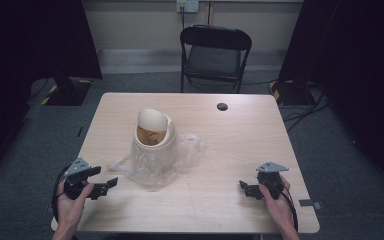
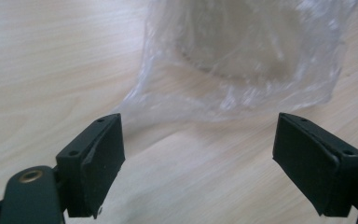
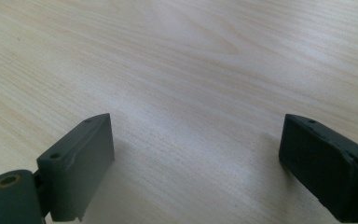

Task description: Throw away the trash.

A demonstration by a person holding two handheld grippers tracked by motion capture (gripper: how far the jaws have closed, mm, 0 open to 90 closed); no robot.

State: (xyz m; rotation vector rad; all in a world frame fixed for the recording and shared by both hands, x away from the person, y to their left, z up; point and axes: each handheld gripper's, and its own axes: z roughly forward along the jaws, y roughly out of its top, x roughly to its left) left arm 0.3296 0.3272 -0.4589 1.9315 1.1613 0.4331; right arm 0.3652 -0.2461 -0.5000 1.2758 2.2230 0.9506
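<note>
I hold my left hand-held gripper [image 1: 105, 186] and right hand-held gripper [image 1: 246, 188] spread and empty at the lower frame corners, judging I next reach for the crinkled clear plastic bag [image 1: 152, 167] around the beige cylindrical container [image 1: 153, 135] mid-surface.

- desk [image 1: 230, 150]: pale wood, fine streaky grain
- small round cap [image 1: 222, 106], upper centre of desk: black
- bin [image 1: 153, 131], centre frame: cream outside, tan-brown inside
- plastic bag [image 1: 180, 157] around bin base: clear, whitish glints
- left gripper [image 1: 105, 184], lower left: black, grey top plate
- right gripper [image 1: 245, 187], lower right: black, grey top plate
- chair [image 1: 215, 55], top centre: black frame, dark grey seat
- floor [image 1: 340, 165]: dark grey carpet
</note>
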